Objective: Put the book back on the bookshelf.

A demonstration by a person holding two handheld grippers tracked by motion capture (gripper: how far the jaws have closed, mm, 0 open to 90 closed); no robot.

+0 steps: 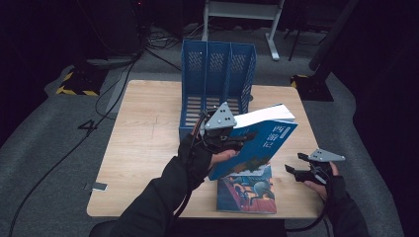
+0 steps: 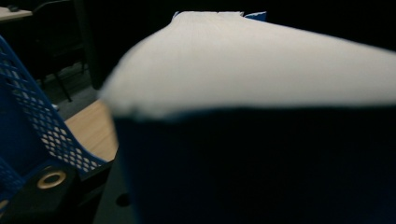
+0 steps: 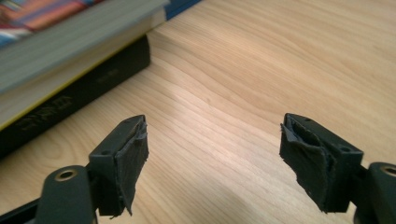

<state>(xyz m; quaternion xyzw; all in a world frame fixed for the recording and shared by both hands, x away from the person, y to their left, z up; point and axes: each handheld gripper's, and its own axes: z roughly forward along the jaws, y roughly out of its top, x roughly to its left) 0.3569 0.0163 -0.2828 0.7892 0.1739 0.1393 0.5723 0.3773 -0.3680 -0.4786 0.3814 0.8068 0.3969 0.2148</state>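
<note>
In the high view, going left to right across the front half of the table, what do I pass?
Left hand-held gripper → blue book it holds tilted up → right hand-held gripper, jaws open, nothing between them.

Bare table (image 1: 143, 148) fills the frame's left half, while the blue file rack (image 1: 217, 84) at top centre and stacked books (image 1: 247, 195) at lower centre block passage.

Black sleeves and fingerless gloves; each black claw (image 1: 296, 168) carries a grey three-cornered plate.
</note>
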